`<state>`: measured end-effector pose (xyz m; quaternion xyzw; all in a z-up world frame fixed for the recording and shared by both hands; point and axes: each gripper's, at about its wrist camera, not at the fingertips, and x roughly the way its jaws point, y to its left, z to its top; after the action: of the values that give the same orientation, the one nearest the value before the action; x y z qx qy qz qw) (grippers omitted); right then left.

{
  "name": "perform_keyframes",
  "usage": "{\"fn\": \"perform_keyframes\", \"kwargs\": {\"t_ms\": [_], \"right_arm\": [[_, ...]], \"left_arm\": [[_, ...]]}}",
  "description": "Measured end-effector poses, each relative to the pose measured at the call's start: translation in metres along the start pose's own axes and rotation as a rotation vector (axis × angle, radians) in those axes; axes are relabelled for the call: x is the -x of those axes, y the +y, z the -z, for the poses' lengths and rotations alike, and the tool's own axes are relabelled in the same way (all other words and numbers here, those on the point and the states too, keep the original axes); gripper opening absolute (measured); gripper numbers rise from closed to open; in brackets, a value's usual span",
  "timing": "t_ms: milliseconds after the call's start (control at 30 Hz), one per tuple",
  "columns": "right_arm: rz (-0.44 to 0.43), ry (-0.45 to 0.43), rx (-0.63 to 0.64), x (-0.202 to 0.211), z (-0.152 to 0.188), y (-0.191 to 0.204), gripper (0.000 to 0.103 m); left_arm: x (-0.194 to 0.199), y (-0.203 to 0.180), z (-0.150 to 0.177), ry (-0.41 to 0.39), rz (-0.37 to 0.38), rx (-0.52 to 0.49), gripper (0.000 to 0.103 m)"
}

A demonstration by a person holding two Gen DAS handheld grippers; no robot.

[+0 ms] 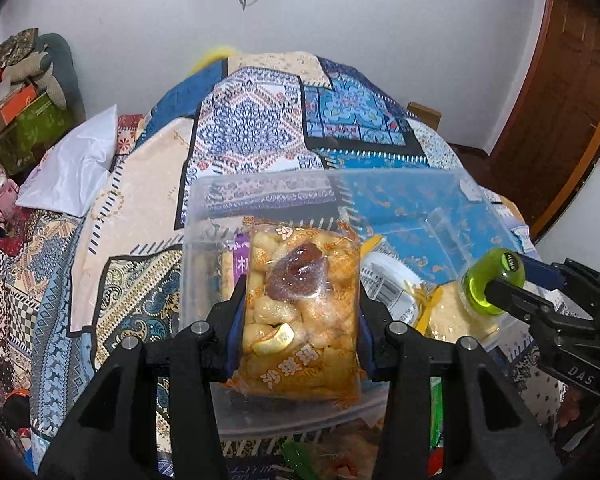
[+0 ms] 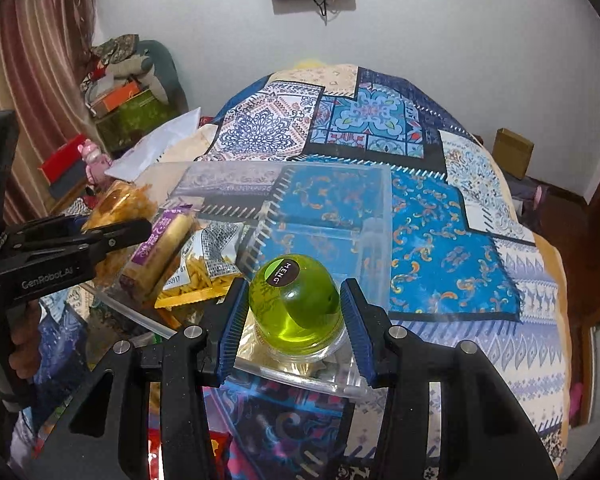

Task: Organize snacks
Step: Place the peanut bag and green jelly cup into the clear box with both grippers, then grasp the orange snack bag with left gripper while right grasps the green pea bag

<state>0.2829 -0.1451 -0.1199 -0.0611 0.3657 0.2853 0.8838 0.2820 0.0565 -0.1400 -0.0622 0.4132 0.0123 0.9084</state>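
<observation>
My left gripper [image 1: 300, 300] is shut on an orange packet of fried puffs [image 1: 296, 332], held over the left part of a clear plastic bin [image 1: 196, 216]. Next to it, my right gripper [image 2: 296, 308] is shut on a round green jelly cup [image 2: 296, 316] with a dark label, just above the bin's near rim [image 2: 300, 376]. A purple-wrapped biscuit pack [image 2: 168, 240] and a yellow packet of sticks [image 2: 204, 276] lie inside the bin. In the left wrist view the right gripper [image 1: 500, 280] and the jelly cup [image 1: 476, 288] show at the right. In the right wrist view the left gripper [image 2: 112, 220] shows at the left.
The bin stands on a patchwork bedspread [image 2: 440, 208]. A white bag [image 1: 72, 172] lies at the bed's left edge, with stacked boxes [image 1: 24, 120] and a pink figure [image 1: 0, 192] beyond. More wrapped snacks [image 1: 300, 460] lie in front of the bin. A cardboard box [image 2: 512, 152] sits at the right.
</observation>
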Motion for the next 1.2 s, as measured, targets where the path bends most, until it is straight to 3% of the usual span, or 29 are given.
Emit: {"fn": "perform_keyframes", "kwargs": {"t_ms": [167, 300, 600, 900, 1200], "right_arm": [[-0.005, 0.018, 0.004, 0.0, 0.001, 0.001, 0.044], [0.027, 0.002, 0.027, 0.01, -0.001, 0.005, 0.044], [0.009, -0.044, 0.018, 0.06, 0.004, 0.005, 0.053], [0.022, -0.045, 0.007, 0.105, 0.045, 0.006, 0.058], [0.026, 0.052, -0.037, 0.106, 0.101, -0.002, 0.059]], "left_arm": [[0.004, 0.0, 0.003, -0.004, -0.011, 0.0, 0.046], [0.017, 0.001, 0.003, -0.013, -0.011, 0.014, 0.059], [0.076, -0.006, 0.019, -0.057, -0.004, -0.013, 0.067], [0.117, -0.023, 0.074, -0.033, -0.007, -0.067, 0.075], [0.105, -0.033, 0.123, 0.085, 0.035, -0.032, 0.08]]}}
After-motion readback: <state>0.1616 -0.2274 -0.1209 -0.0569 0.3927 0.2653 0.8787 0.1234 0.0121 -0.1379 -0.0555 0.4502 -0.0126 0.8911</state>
